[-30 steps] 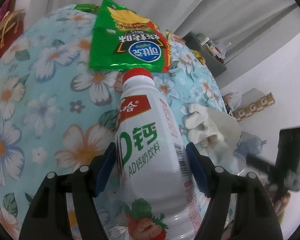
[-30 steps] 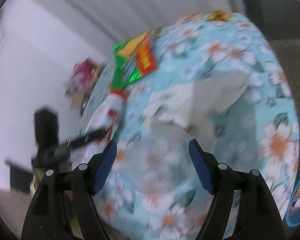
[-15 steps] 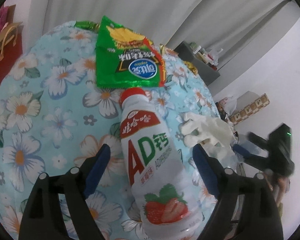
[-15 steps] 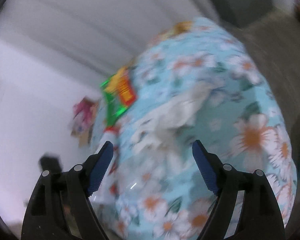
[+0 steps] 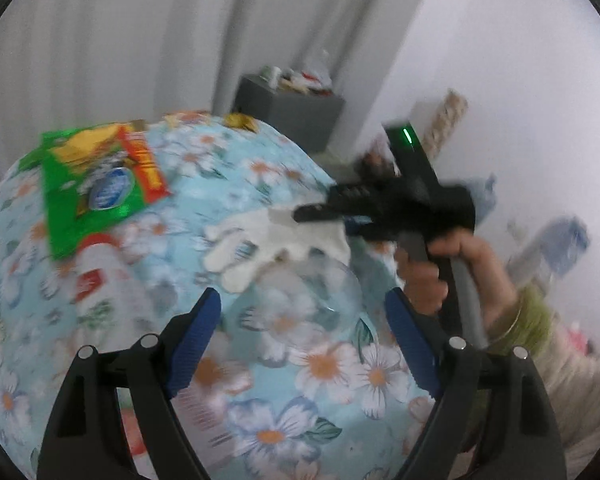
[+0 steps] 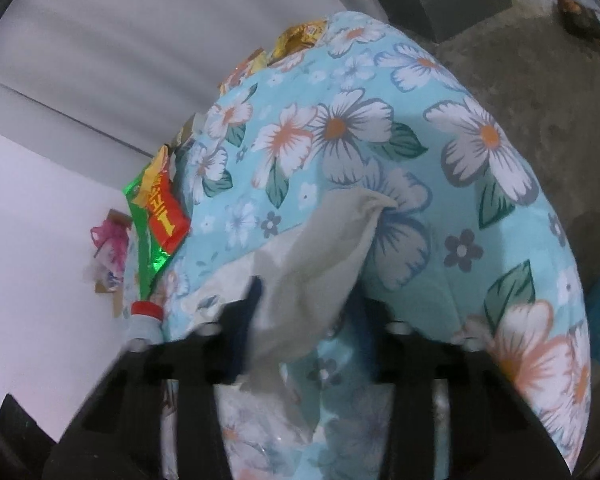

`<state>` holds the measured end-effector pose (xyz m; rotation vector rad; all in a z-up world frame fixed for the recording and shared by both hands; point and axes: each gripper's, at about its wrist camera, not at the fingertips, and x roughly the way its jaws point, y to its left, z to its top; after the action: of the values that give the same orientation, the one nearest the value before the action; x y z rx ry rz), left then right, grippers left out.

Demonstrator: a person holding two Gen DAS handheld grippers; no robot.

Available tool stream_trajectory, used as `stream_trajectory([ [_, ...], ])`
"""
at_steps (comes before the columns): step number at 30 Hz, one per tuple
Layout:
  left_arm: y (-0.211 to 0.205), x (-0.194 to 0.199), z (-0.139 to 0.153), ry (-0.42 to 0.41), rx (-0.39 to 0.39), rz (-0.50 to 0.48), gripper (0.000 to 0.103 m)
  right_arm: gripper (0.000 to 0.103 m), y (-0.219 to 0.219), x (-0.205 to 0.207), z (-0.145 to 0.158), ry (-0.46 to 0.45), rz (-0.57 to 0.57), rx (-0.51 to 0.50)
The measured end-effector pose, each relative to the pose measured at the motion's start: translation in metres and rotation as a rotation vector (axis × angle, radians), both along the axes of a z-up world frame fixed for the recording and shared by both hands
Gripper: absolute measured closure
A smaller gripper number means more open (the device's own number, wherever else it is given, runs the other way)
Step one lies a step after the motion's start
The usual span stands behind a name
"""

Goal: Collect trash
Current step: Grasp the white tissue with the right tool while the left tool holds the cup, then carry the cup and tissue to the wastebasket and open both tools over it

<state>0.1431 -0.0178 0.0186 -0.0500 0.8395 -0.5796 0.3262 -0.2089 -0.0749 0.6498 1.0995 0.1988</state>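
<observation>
two grippers work over a round table in a blue floral cloth (image 5: 284,364). the right gripper (image 6: 300,322) is clenched on a crumpled white latex glove (image 6: 316,268) lying mid-table; the left gripper (image 5: 304,340) hangs released. next, likely lifting the glove clear.

No text is legible: printing on the green snack bag (image 5: 96,188) and bottle label (image 5: 90,280) is blurred.
</observation>
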Motion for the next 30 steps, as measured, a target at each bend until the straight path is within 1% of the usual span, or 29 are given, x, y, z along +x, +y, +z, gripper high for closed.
stream_trajectory([
  [1, -0.009, 0.000, -0.004, -0.001, 0.028, -0.011, 0.021, 0.092, -0.001, 0.001, -0.002, 0.006, 0.012, 0.009],
  [3, -0.023, 0.004, -0.012, 0.001, 0.068, -0.021, 0.021, 0.095, -0.002, -0.001, 0.000, -0.007, 0.022, 0.014],
  [8, -0.045, 0.020, -0.034, 0.029, 0.155, 0.008, 0.021, 0.097, -0.010, -0.012, 0.009, -0.054, 0.014, -0.006],
  [11, -0.049, 0.027, -0.043, 0.052, 0.182, 0.030, 0.021, 0.097, -0.017, -0.016, 0.010, -0.065, 0.004, 0.004],
  [13, -0.049, 0.031, -0.048, 0.060, 0.177, 0.041, 0.026, 0.097, -0.020, -0.018, 0.009, -0.069, -0.001, 0.017],
  [15, -0.050, 0.031, -0.049, 0.057, 0.173, 0.035, 0.033, 0.097, -0.023, -0.020, 0.009, -0.077, -0.004, 0.035],
  [21, -0.053, 0.025, -0.042, 0.028, 0.192, 0.030, 0.034, 0.098, -0.035, -0.033, 0.023, -0.135, -0.019, 0.072],
  [23, -0.054, 0.022, -0.034, 0.030, 0.174, 0.024, 0.034, 0.098, -0.044, -0.041, 0.029, -0.157, -0.035, 0.085],
  [26, -0.062, 0.020, -0.019, 0.019, 0.143, -0.004, 0.034, 0.098, -0.067, -0.063, 0.043, -0.202, -0.088, 0.109],
  [28, -0.073, 0.021, -0.009, 0.016, 0.107, -0.039, 0.034, 0.098, -0.086, -0.082, 0.052, -0.230, -0.135, 0.108],
  [29, -0.084, 0.023, -0.003, 0.021, 0.082, -0.072, 0.034, 0.098, -0.096, -0.093, 0.056, -0.243, -0.162, 0.106],
  [30, -0.094, 0.024, 0.001, 0.024, 0.063, -0.100, 0.034, 0.098, -0.113, -0.110, 0.062, -0.261, -0.205, 0.096],
])
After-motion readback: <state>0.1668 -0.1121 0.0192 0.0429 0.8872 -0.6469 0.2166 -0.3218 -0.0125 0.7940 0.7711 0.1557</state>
